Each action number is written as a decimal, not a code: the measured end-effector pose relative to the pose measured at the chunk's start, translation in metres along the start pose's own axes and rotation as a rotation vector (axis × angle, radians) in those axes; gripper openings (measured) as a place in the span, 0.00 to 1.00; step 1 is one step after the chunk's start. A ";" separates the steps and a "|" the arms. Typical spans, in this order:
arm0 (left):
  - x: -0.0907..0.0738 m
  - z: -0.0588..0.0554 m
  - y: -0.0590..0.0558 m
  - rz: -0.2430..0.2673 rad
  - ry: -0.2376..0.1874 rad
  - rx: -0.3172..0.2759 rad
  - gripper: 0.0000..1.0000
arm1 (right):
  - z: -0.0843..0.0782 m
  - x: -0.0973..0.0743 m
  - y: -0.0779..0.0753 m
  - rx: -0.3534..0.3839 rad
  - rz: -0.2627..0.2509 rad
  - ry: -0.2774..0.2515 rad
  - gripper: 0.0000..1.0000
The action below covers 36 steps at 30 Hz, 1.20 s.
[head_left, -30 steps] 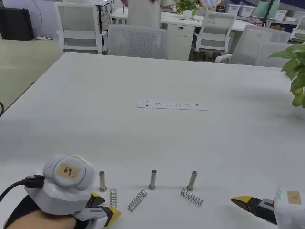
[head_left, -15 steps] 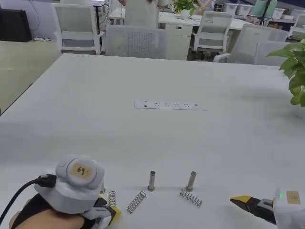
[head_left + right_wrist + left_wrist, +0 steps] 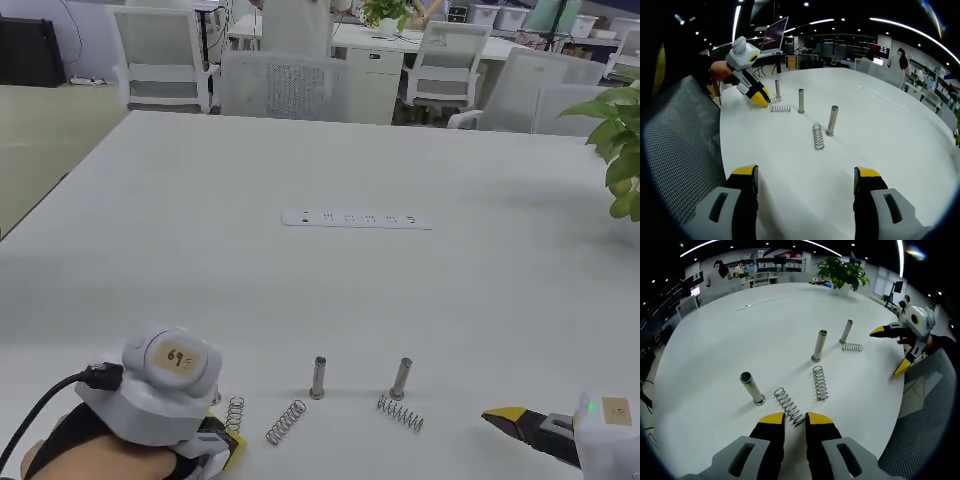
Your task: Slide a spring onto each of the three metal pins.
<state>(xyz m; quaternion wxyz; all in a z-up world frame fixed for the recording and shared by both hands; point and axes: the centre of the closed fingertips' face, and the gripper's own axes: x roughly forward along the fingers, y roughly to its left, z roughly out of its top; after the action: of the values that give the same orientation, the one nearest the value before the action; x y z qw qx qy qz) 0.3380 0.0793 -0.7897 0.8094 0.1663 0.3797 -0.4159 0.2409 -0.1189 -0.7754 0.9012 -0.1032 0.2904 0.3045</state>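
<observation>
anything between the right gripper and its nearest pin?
In the right gripper view, one loose spring lies flat on the table between the right gripper and that pin.

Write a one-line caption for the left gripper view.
Left gripper grips the end of a spring, beside three upright pins on a white table.

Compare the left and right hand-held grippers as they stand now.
The left hand-held gripper has its jaws drawn close around the end of a spring; the right hand-held gripper has its jaws spread wide with nothing between. The left sits beside a metal pin, the right apart from all three. Both have yellow tips.
</observation>
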 end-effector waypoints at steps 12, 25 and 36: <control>0.000 0.002 0.006 0.023 -0.009 -0.004 0.10 | 0.000 0.000 0.000 0.000 0.000 0.004 0.77; 0.002 0.000 0.009 0.024 0.007 0.024 0.04 | 0.000 -0.001 -0.001 -0.001 -0.004 0.004 0.77; -0.006 0.002 0.004 0.000 -0.006 0.046 0.03 | 0.006 -0.007 -0.005 0.000 -0.018 -0.014 0.77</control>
<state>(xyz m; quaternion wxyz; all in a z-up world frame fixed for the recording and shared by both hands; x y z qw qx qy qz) 0.3403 0.0841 -0.7837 0.8066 0.1837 0.3678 -0.4248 0.2428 -0.1241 -0.7662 0.9060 -0.1037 0.2833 0.2970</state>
